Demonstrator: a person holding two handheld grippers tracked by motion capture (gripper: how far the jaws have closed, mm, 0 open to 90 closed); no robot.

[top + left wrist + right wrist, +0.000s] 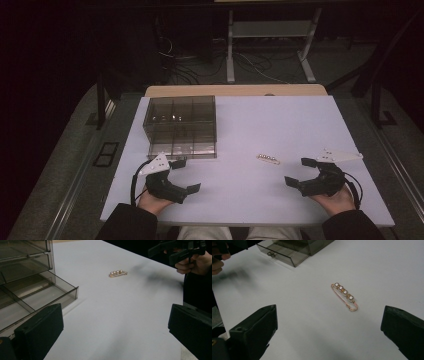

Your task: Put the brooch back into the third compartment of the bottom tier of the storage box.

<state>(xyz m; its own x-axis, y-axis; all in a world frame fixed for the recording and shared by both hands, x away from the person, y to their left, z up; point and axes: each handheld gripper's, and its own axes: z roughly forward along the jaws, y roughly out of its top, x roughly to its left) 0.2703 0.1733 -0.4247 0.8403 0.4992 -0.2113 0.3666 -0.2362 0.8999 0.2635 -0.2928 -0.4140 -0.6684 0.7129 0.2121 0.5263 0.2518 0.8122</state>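
A gold pin with several pearls (268,159) lies on the white table (280,125), right of centre; it is also plain in the right gripper view as the pearl pin (344,296) and farther off as the pin (118,273) in the left gripper view. My right gripper (299,172) stands open just right of the pin, nothing between its jaws. My left gripper (185,175) is open near the front left, beside a smoky clear drawer box (181,126). The box's bottom drawer (37,293) is pulled out.
The drawer box holds small items in an upper compartment (167,118). Beyond the table's far edge stand a wooden strip (235,90), desk legs (230,47) and cables on the floor. A wide bare stretch of table lies between the two grippers.
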